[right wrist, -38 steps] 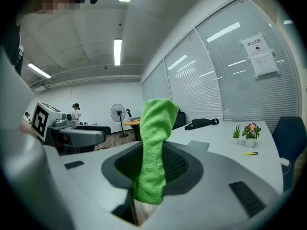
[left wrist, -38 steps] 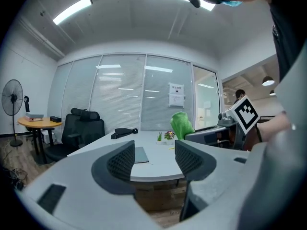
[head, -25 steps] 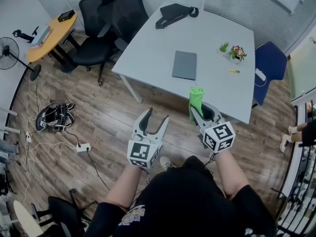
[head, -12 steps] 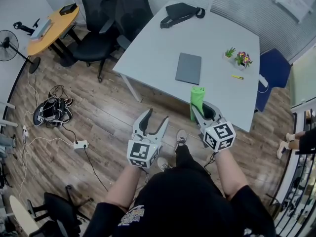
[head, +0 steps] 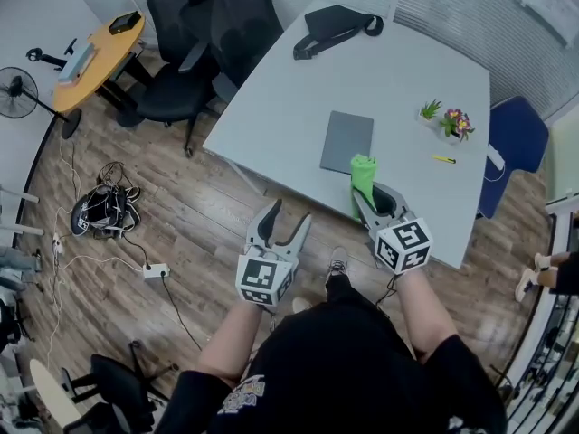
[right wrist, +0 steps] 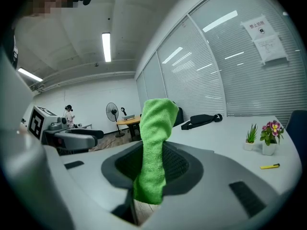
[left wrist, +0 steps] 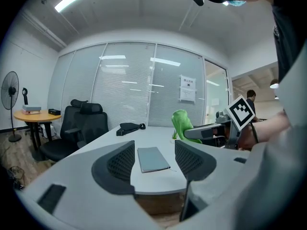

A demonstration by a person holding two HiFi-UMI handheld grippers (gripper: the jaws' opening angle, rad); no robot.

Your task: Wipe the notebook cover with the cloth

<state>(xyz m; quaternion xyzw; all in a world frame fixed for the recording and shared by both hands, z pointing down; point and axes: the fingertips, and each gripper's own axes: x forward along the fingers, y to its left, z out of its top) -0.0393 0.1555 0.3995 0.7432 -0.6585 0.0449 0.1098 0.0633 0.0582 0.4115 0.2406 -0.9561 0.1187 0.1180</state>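
A grey notebook [head: 347, 141] lies flat on the white table [head: 289, 89], and it also shows between the jaws in the left gripper view [left wrist: 152, 158]. My right gripper [head: 369, 197] is shut on a green cloth [head: 363, 177], which stands up from its jaws just short of the notebook's near edge. In the right gripper view the cloth [right wrist: 156, 152] fills the gap between the jaws. My left gripper [head: 286, 227] is open and holds nothing, above the floor before the table's near edge.
A black bag [head: 331, 27] lies at the table's far end. Two small potted plants [head: 445, 118] and a yellow pen [head: 443, 159] sit to the right. Black office chairs [head: 204, 34] stand left of the table, a blue chair [head: 511, 147] right. Cables [head: 104, 211] lie on the floor.
The view has moved toward the table. The cloth in my right gripper now reaches over the table's near edge, close to the notebook. Both grippers keep their states.
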